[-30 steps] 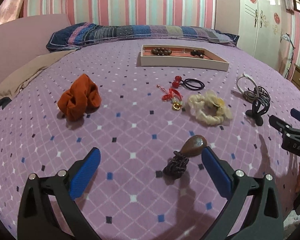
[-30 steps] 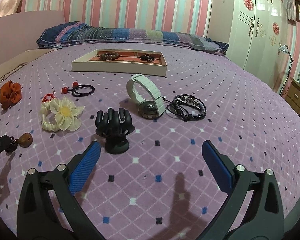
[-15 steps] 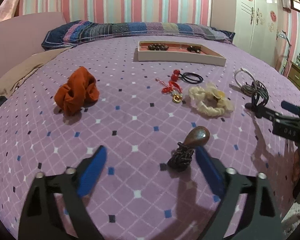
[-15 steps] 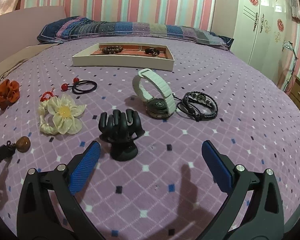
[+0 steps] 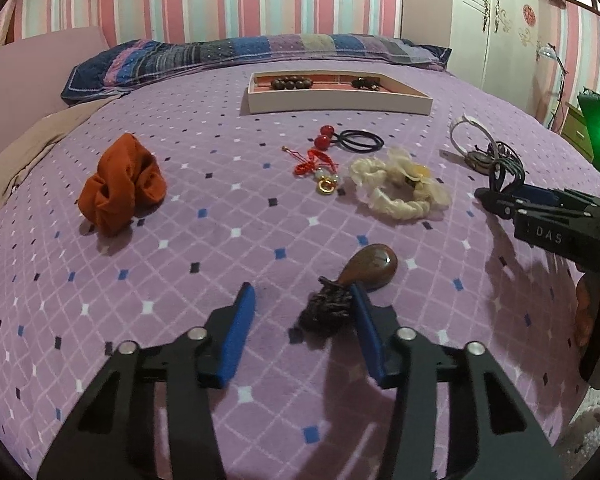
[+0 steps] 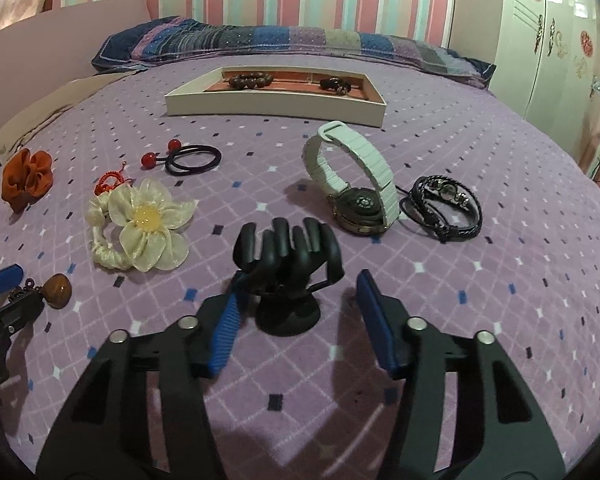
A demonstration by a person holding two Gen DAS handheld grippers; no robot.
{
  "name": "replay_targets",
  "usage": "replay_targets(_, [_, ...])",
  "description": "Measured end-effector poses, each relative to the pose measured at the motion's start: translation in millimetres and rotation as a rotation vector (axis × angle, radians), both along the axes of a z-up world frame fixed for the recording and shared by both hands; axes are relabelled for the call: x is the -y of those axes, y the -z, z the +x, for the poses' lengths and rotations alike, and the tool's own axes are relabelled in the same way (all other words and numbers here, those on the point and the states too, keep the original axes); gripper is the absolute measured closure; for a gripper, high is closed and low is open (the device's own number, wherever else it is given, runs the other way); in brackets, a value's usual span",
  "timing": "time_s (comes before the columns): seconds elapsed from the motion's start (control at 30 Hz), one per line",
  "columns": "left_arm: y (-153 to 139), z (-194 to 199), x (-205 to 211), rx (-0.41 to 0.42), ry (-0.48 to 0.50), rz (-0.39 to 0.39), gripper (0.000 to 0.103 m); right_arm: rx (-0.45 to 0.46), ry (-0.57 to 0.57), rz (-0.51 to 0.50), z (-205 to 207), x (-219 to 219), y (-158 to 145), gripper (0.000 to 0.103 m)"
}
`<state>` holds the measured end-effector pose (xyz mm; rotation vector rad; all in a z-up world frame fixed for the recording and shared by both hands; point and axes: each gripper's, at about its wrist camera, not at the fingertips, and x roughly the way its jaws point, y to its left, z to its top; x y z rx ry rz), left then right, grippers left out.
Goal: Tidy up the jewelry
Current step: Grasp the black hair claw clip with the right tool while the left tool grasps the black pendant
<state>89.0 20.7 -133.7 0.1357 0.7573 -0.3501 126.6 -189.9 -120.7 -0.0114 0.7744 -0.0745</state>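
Bed (image 5: 260, 168) ahead: tray (image 6: 276, 110) holds two bracelets; the rest lies loose; my left gripper (image 5: 302, 300) and right gripper (image 6: 298, 288) gape, empty, pendant (image 5: 370, 266) and claw clip (image 6: 288, 248) between their fingers.

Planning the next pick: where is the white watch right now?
Right wrist view, right of centre: the white watch stands on the bedspread, beside the black bracelet.

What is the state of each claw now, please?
Left claw: open, around the brown pendant's dark cord, not closed on it.
Right claw: open, either side of the black hand-shaped stand, holding nothing.
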Motion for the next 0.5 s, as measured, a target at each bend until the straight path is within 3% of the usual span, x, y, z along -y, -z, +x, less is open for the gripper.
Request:
replay_targets(0.07, [-0.2,1.3,-0.2,-0.007,0.006,-0.011,0.063,-0.001,-0.007,0.006,0.3,-0.5,0.6,0.059])
replay_targets(0.17, [-0.7,3.5,-0.8,-0.017,0.015,-0.03,0.075,0.001,-0.01,0.003,-0.4,-1.7,0.9,0.059])
replay_targets(0.4, [-1.8,5.2,-1.0,-0.019,0.019,-0.044,0.077,0.001,-0.01,0.004,-0.8,-1.4,0.7,0.06])
replay_targets(0.5, [-3.2,5.1,-2.0,-0.019,0.02,-0.052,0.079,0.003,-0.015,0.002,-1.6,-2.4,-0.3,0.066])
